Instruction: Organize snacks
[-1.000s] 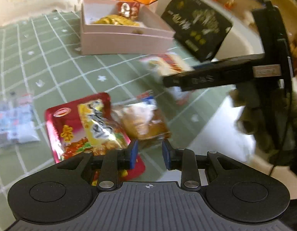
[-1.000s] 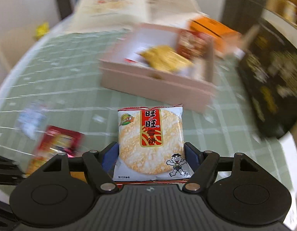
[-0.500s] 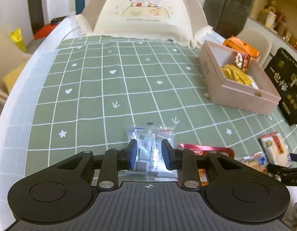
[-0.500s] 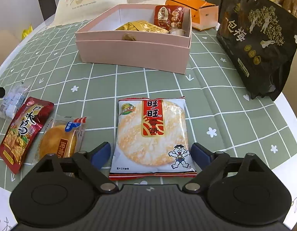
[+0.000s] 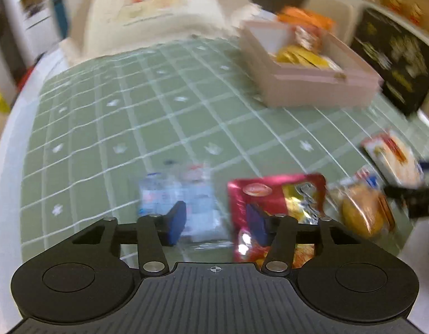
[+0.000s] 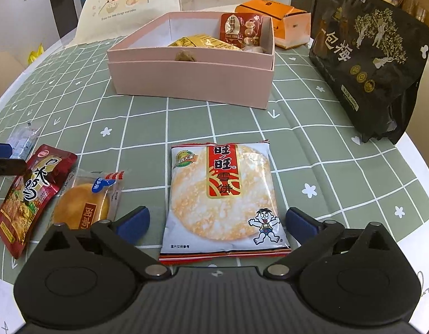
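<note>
A pink box (image 6: 192, 78) holding several snacks stands at the back of the green checked cloth; it also shows in the left wrist view (image 5: 320, 83). A rice cracker packet (image 6: 222, 197) lies flat between the fingers of my right gripper (image 6: 214, 221), which is open around it. My left gripper (image 5: 217, 222) is open, low over a clear packet of small candies (image 5: 183, 203) and a red snack packet (image 5: 278, 206). A round cake packet (image 6: 86, 203) lies beside the red packet (image 6: 27, 192). The left wrist view is blurred.
A large black bag (image 6: 373, 64) stands at the right. An orange carton (image 6: 275, 19) sits behind the box. A cream food cover (image 6: 125, 2) stands at the far side. The table's white edge (image 6: 420, 183) curves close on the right.
My right gripper has let go of the rice cracker packet, which now lies on the cloth, and its fingers have spread wider. My left gripper has opened and swung right, over the candy and red packets.
</note>
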A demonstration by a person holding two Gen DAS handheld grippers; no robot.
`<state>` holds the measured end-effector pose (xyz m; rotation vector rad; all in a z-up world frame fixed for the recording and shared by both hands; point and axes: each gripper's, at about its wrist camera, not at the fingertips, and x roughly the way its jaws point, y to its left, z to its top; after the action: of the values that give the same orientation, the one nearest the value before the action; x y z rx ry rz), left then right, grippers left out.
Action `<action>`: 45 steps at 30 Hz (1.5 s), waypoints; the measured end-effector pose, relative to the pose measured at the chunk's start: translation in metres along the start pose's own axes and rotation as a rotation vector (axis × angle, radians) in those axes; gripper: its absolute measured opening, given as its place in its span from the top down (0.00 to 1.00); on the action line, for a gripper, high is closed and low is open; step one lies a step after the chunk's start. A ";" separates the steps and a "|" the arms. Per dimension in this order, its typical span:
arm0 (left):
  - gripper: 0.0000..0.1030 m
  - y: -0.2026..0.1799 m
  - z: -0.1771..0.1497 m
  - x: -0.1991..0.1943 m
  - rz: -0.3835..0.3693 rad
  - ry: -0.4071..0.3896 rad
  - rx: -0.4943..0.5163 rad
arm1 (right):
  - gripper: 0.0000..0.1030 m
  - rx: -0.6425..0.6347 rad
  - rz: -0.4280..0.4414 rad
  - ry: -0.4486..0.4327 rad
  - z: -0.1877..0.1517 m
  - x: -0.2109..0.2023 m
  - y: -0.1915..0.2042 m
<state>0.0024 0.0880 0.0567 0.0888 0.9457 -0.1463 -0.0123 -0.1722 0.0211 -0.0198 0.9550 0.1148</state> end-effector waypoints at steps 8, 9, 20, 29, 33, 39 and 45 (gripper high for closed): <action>0.41 0.027 0.008 0.015 0.029 0.025 -0.108 | 0.00 0.005 -0.003 0.001 0.000 0.000 0.001; 0.40 0.029 0.010 0.018 0.015 0.026 -0.127 | 0.00 0.004 -0.003 0.001 0.000 0.000 0.001; 0.24 0.020 0.003 0.031 0.019 0.023 -0.054 | 0.00 -0.008 0.006 -0.016 -0.003 -0.001 0.000; 0.36 0.023 -0.007 0.014 -0.039 0.066 -0.126 | 0.01 -0.068 0.050 0.029 -0.004 -0.006 0.003; 0.36 0.019 -0.025 0.001 -0.037 0.081 -0.129 | 0.10 -0.091 0.032 0.037 0.001 -0.023 0.006; 0.36 0.012 -0.032 -0.005 -0.016 0.080 -0.135 | 0.10 -0.161 0.176 -0.023 0.012 -0.050 0.045; 0.36 0.013 -0.032 -0.004 -0.011 0.083 -0.141 | 0.23 -0.120 0.237 0.135 0.025 -0.006 0.077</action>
<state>-0.0233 0.1055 0.0420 -0.0411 1.0365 -0.0864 -0.0039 -0.0942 0.0427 -0.0257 1.0821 0.3934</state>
